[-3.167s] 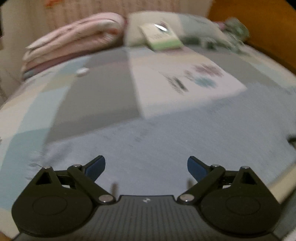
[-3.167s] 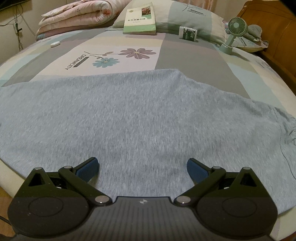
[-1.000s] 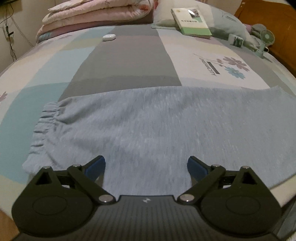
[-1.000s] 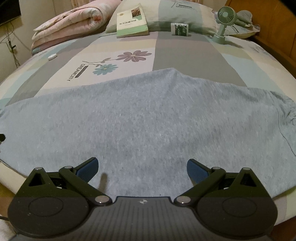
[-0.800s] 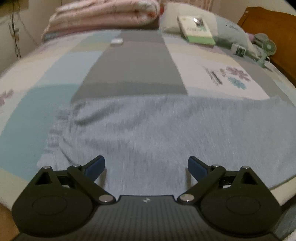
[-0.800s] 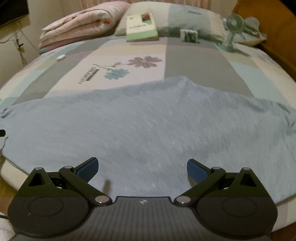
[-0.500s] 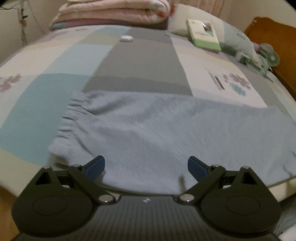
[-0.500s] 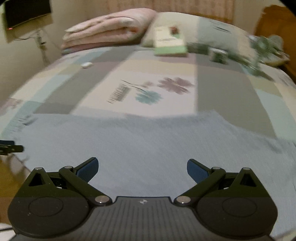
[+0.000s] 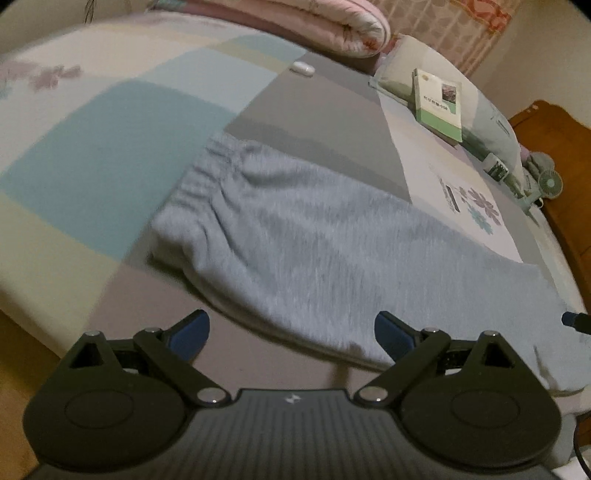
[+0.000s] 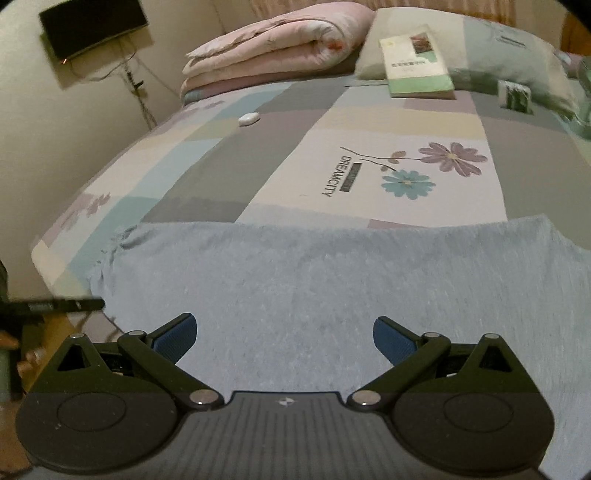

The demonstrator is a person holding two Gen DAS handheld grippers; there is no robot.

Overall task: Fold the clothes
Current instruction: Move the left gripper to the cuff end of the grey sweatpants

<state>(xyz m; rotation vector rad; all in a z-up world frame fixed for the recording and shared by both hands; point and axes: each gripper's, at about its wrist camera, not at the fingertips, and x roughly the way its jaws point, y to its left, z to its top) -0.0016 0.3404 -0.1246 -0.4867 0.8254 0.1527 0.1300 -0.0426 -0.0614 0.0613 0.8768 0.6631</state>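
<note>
A light grey-blue garment (image 9: 332, 258) lies flat along the near edge of the bed, its gathered elastic end (image 9: 207, 173) at the left. My left gripper (image 9: 291, 332) is open just in front of the garment's near hem, over bare sheet, with nothing between its fingers. A dark tip of the right gripper (image 9: 574, 319) shows at the far right edge. In the right wrist view the same garment (image 10: 332, 288) spreads across the frame. My right gripper (image 10: 284, 336) hovers open above it, holding nothing. The left gripper (image 10: 55, 305) appears as a dark bar by the garment's left end.
The patchwork bed sheet (image 10: 369, 122) carries a small white object (image 10: 248, 118), a folded pink quilt (image 10: 277, 48) and a green book (image 10: 417, 66) on a pillow (image 10: 517, 51). A small fan (image 9: 549, 183) stands by the wooden headboard (image 9: 554, 133). A dark screen (image 10: 92, 26) hangs on the wall.
Both views have swung left and pulled back toward the bed's near edge. The left gripper now sits off the garment by its elastic end. Both grippers stay open.
</note>
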